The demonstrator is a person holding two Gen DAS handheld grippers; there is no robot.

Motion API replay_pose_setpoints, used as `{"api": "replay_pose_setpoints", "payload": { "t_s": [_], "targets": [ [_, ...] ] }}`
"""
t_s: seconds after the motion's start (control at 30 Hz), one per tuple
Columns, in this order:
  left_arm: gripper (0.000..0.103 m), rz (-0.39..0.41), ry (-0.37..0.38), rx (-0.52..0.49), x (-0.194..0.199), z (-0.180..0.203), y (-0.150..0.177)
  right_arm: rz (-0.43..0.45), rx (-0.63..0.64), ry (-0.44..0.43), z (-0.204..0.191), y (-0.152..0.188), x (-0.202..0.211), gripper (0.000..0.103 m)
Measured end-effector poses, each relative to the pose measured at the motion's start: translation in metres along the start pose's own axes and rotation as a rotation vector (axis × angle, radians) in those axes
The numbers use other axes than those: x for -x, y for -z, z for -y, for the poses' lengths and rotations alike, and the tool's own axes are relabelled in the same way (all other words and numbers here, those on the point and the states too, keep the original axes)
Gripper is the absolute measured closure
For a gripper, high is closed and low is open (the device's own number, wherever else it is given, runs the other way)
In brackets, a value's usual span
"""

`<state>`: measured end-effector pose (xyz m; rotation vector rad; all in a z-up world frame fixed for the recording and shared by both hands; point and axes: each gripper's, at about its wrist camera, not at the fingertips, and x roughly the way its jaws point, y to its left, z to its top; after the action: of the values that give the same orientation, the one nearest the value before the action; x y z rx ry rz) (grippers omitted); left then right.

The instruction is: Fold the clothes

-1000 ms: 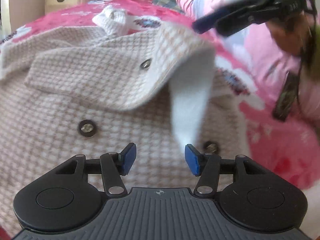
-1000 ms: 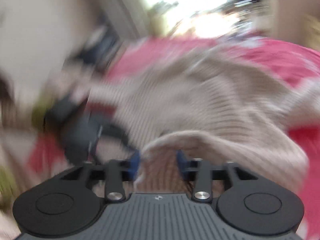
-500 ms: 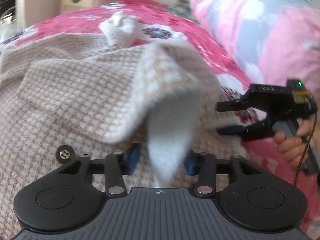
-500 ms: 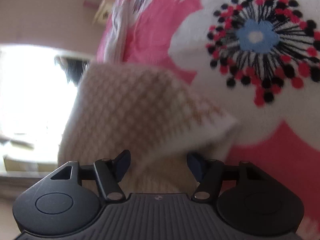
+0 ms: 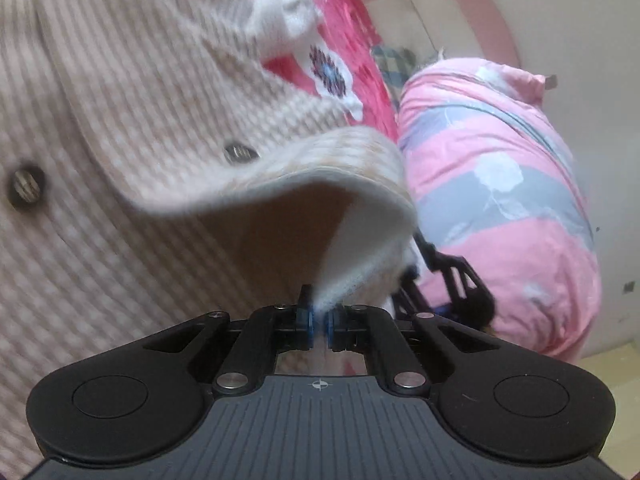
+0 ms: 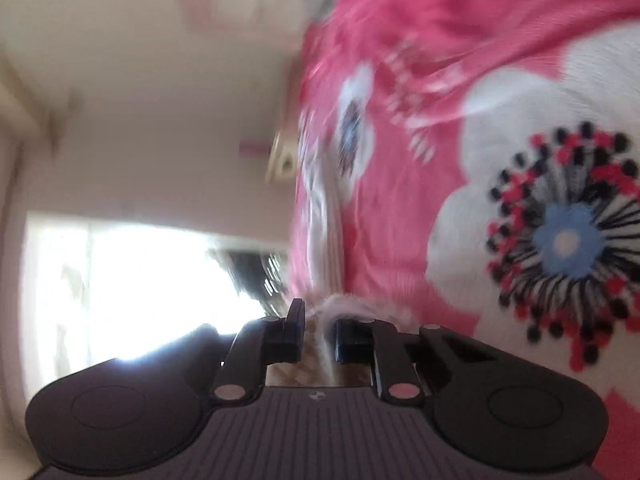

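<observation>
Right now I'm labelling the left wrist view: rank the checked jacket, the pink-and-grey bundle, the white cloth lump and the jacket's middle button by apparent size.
1. checked jacket, also nearest.
2. pink-and-grey bundle.
3. white cloth lump, farther off, so true size unsure.
4. button.

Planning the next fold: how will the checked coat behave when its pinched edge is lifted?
Likely floppy: the checked coat curls over above the left gripper. Probably weighty, since the lined fabric looks thick. The right gripper also pinches cloth, so slipping seems unlikely.
</observation>
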<state>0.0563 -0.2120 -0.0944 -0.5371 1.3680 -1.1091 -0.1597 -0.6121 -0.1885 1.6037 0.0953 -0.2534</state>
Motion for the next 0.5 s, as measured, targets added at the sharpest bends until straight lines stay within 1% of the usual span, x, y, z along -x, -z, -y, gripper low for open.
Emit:
{"api": "replay_pose_setpoints", "payload": {
  "t_s": [0.03,0.07,0.1,0.13,0.23,0.37,0.43,0.5],
  "targets": [
    [0.099,-0.011,0.004,0.015,-0.006,-0.002,0.002,-0.006,-0.052,0.013,0.009,-0.002,0.002,0.077],
    [0.099,-0.021,0.005,0.031,-0.011,-0.004,0.005,-0.028,-0.064,0.047,0.015,0.001,0.002,0.072],
    [0.099,-0.029,0.004,0.053,-0.015,-0.008,0.007,-0.057,-0.045,0.088,0.020,0.006,0.002,0.063],
    [0.099,-0.037,0.007,0.083,-0.018,-0.013,0.009,-0.088,-0.030,0.123,0.025,0.012,0.001,0.057],
    [0.099,-0.043,0.006,0.125,-0.020,-0.023,0.011,-0.181,0.006,0.186,0.036,0.027,-0.012,0.057],
    [0.099,-0.024,0.023,0.158,-0.014,-0.030,0.011,-0.251,0.132,0.248,0.030,0.041,-0.038,0.057],
    [0.099,-0.010,0.030,0.158,-0.012,-0.030,0.008,-0.261,0.196,0.267,0.024,0.043,-0.047,0.057],
    [0.099,-0.002,0.037,0.155,-0.010,-0.030,0.007,-0.227,0.251,0.293,0.018,0.044,-0.050,0.059]
  ]
}}
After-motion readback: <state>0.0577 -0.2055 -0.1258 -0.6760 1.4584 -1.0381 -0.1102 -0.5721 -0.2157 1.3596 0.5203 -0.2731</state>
